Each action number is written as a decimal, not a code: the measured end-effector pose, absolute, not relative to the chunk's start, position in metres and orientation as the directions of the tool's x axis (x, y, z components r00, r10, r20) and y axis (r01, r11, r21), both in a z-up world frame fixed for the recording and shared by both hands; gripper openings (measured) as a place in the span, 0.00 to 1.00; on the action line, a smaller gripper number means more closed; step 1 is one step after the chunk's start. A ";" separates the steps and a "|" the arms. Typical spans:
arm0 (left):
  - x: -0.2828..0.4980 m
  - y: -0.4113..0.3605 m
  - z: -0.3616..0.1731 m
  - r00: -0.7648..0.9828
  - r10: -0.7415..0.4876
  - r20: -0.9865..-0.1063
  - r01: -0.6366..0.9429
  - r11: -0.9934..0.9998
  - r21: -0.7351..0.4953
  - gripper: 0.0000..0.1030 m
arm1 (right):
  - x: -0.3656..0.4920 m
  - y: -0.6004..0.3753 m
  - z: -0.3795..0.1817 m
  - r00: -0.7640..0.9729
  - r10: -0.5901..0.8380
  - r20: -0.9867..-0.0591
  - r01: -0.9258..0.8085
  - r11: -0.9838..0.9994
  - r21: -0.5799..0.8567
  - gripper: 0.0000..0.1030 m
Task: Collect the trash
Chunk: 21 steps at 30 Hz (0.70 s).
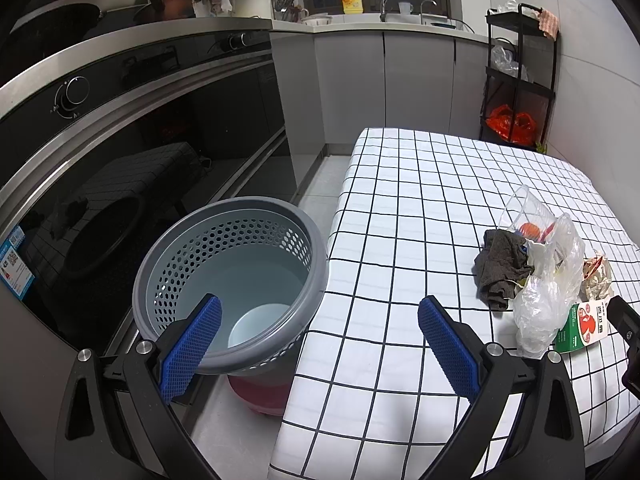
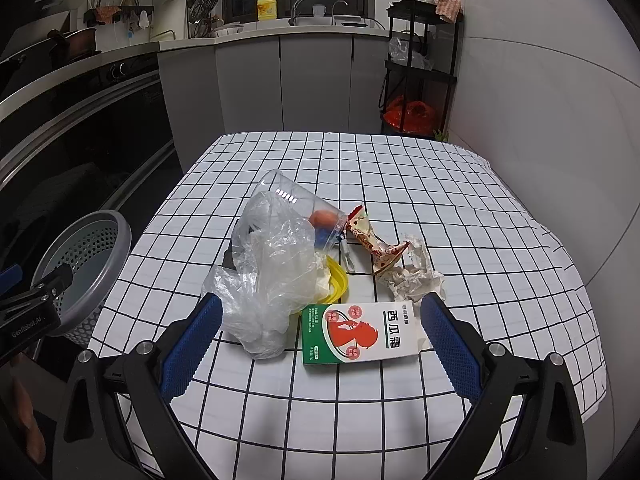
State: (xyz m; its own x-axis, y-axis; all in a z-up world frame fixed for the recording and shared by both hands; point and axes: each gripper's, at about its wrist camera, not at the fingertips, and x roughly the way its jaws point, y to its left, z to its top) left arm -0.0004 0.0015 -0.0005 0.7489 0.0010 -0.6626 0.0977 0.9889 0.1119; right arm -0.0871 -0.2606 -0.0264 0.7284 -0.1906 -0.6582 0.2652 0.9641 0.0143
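1. Left wrist view: the left hand-held gripper (image 1: 319,338) is held wide apart and empty, over the edge where the grey perforated bin (image 1: 230,280) meets the checked counter (image 1: 400,208). A white disc is seen in the bin's bottom. A grey cloth (image 1: 500,268) lies on the counter beside the trash.

2. Right wrist view: the right hand-held gripper (image 2: 320,336) is spread wide, empty, flanking a green-and-white carton (image 2: 360,334). Behind it are grouped a clear plastic bag (image 2: 272,276), a tipped clear cup (image 2: 300,208), a wrapper (image 2: 370,240) and crumpled paper (image 2: 416,274).
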 end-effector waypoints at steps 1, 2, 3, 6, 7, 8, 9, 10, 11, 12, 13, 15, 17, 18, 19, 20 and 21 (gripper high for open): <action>0.000 0.001 0.000 0.749 0.001 -0.663 0.098 0.989 0.112 0.94 | -0.087 -0.261 -0.026 0.729 -0.191 -0.657 0.265 0.964 0.015 0.92; 0.000 0.001 0.000 0.749 0.001 -0.663 0.098 0.989 0.112 0.94 | -0.088 -0.261 -0.027 0.729 -0.192 -0.657 0.266 0.964 0.014 0.92; 0.000 0.001 0.000 0.749 0.001 -0.663 0.098 0.989 0.112 0.94 | -0.087 -0.261 -0.027 0.728 -0.192 -0.658 0.266 0.964 0.014 0.92; 0.000 0.002 -0.001 0.749 0.002 -0.663 0.098 0.989 0.113 0.94 | -0.087 -0.261 -0.027 0.728 -0.192 -0.658 0.266 0.964 0.014 0.92; 0.000 0.002 -0.001 0.749 0.000 -0.663 0.098 0.989 0.111 0.94 | -0.087 -0.261 -0.027 0.728 -0.192 -0.658 0.266 0.964 0.014 0.92; 0.000 0.002 -0.001 0.749 0.001 -0.663 0.098 0.989 0.112 0.94 | -0.087 -0.261 -0.028 0.728 -0.191 -0.659 0.266 0.964 0.015 0.92; 0.000 0.002 -0.001 0.749 0.001 -0.663 0.098 0.989 0.113 0.94 | -0.087 -0.261 -0.027 0.728 -0.189 -0.659 0.266 0.964 0.017 0.92; -0.001 0.002 0.000 0.749 0.001 -0.663 0.098 0.989 0.113 0.94 | -0.087 -0.261 -0.027 0.729 -0.190 -0.658 0.266 0.964 0.016 0.92; -0.001 0.002 -0.001 0.749 0.001 -0.663 0.098 0.989 0.112 0.94 | -0.087 -0.261 -0.028 0.728 -0.191 -0.658 0.266 0.964 0.015 0.92; -0.001 0.002 -0.001 0.749 0.000 -0.662 0.098 0.989 0.112 0.94 | -0.086 -0.261 -0.028 0.727 -0.190 -0.659 0.266 0.964 0.015 0.92; -0.001 0.002 -0.001 0.749 0.001 -0.662 0.098 0.989 0.112 0.94 | -0.086 -0.261 -0.028 0.727 -0.188 -0.661 0.264 0.964 0.016 0.92; 0.000 0.002 -0.001 0.749 0.001 -0.663 0.098 0.989 0.112 0.94 | -0.086 -0.261 -0.028 0.727 -0.187 -0.661 0.263 0.965 0.016 0.92; -0.001 0.002 -0.001 0.749 0.001 -0.663 0.098 0.989 0.112 0.94 | -0.086 -0.260 -0.028 0.727 -0.187 -0.661 0.263 0.965 0.016 0.92; -0.001 0.002 -0.001 0.749 0.001 -0.662 0.098 0.989 0.113 0.94 | -0.086 -0.261 -0.028 0.727 -0.184 -0.662 0.262 0.965 0.019 0.92; -0.001 0.001 -0.001 0.749 0.001 -0.662 0.098 0.989 0.112 0.94 | -0.086 -0.260 -0.028 0.727 -0.183 -0.662 0.261 0.965 0.020 0.92; -0.001 0.002 -0.001 0.749 0.001 -0.663 0.098 0.989 0.112 0.94 | -0.086 -0.260 -0.028 0.727 -0.184 -0.661 0.261 0.965 0.019 0.92; -0.001 0.002 -0.001 0.749 0.000 -0.663 0.098 0.989 0.112 0.94 | -0.086 -0.260 -0.028 0.727 -0.184 -0.661 0.261 0.965 0.019 0.92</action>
